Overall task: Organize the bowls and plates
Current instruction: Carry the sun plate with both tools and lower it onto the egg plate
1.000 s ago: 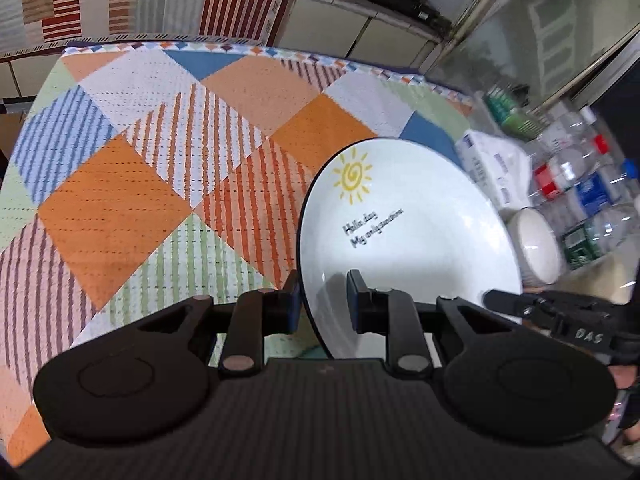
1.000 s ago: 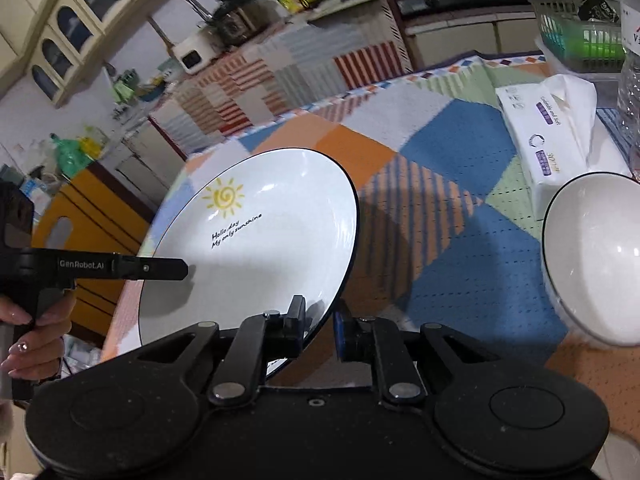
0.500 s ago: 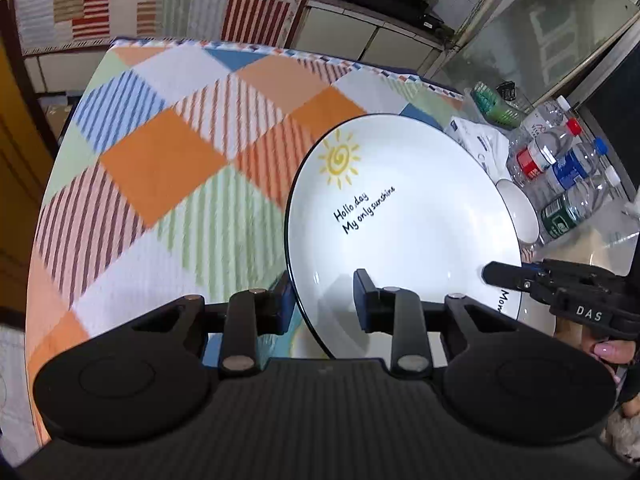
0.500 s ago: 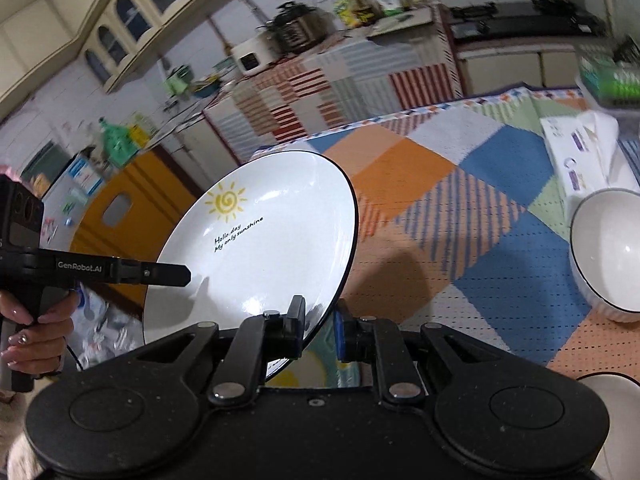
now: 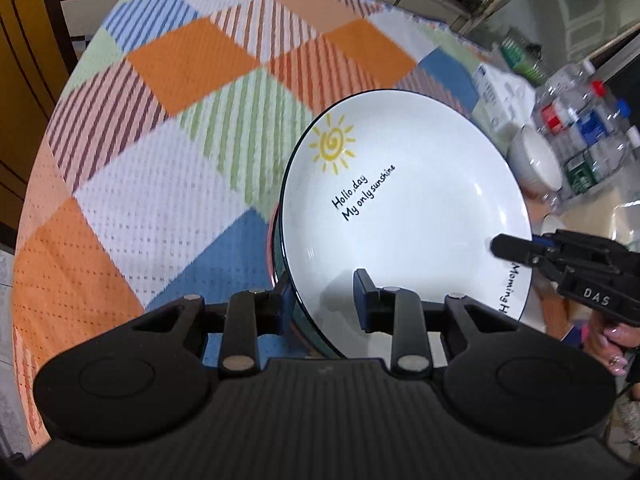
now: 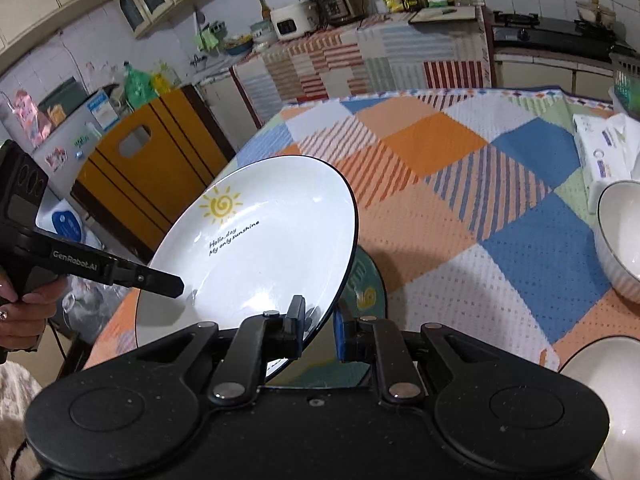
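Note:
A white plate with a yellow sun and black rim (image 5: 404,208) is held between both grippers, tilted, over the patchwork tablecloth. My left gripper (image 5: 322,300) is shut on its near rim. My right gripper (image 6: 318,330) is shut on the opposite rim; the plate shows in the right wrist view (image 6: 256,248). A teal plate (image 6: 366,284) lies on the table right under the held plate, and its edge shows in the left wrist view (image 5: 276,252). A white ribbed bowl (image 6: 620,236) stands at the right.
A tissue pack (image 6: 604,148) lies at the far right of the table. Several water bottles (image 5: 584,140) stand past a white bowl (image 5: 536,160). Another white dish (image 6: 600,364) sits at the near right. A yellow cabinet (image 6: 144,176) stands beyond the table's left edge.
Both grippers have carried the sun plate down and toward the near edge of the table. It now hovers right over the teal plate, which was out of sight before.

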Demonstrator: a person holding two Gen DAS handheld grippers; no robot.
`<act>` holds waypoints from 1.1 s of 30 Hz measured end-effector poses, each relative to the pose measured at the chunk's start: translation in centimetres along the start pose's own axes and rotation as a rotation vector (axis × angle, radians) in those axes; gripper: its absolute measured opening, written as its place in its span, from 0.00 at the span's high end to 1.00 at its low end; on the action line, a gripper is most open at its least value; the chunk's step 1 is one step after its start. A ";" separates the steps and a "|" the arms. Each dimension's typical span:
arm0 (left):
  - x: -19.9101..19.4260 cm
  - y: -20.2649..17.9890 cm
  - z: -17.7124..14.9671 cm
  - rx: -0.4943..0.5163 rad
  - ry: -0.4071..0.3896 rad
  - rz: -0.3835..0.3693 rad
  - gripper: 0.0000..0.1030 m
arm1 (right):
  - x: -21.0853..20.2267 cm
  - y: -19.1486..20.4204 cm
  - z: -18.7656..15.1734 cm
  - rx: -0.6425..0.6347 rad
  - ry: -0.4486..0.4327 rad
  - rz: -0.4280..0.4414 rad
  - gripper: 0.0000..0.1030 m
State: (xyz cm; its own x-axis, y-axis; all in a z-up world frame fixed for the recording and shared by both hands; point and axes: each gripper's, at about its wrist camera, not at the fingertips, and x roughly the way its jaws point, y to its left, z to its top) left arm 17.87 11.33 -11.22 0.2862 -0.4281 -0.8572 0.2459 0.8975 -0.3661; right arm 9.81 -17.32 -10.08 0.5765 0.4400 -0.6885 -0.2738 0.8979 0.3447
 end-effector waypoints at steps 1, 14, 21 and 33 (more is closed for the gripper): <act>0.4 0.0 -0.2 -0.003 0.008 0.005 0.73 | 0.2 0.0 -0.2 -0.003 0.009 -0.004 0.82; 2.8 0.0 -1.1 -0.007 0.110 0.073 0.73 | 2.3 -0.1 -1.2 0.000 0.103 -0.035 0.81; 3.2 -0.2 -1.3 -0.003 0.106 0.078 0.73 | 2.5 0.5 -1.3 -0.033 0.132 -0.077 0.79; 3.9 -2.0 -1.5 0.043 0.141 0.171 0.73 | 3.8 3.7 -1.4 -0.224 0.180 -0.302 0.71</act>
State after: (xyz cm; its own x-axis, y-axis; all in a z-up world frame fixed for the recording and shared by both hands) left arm 17.06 8.07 -14.36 0.1958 -0.2484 -0.9487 0.2449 0.9491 -0.1979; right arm 9.90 -12.33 -12.28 0.5181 0.1337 -0.8448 -0.2854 0.9581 -0.0234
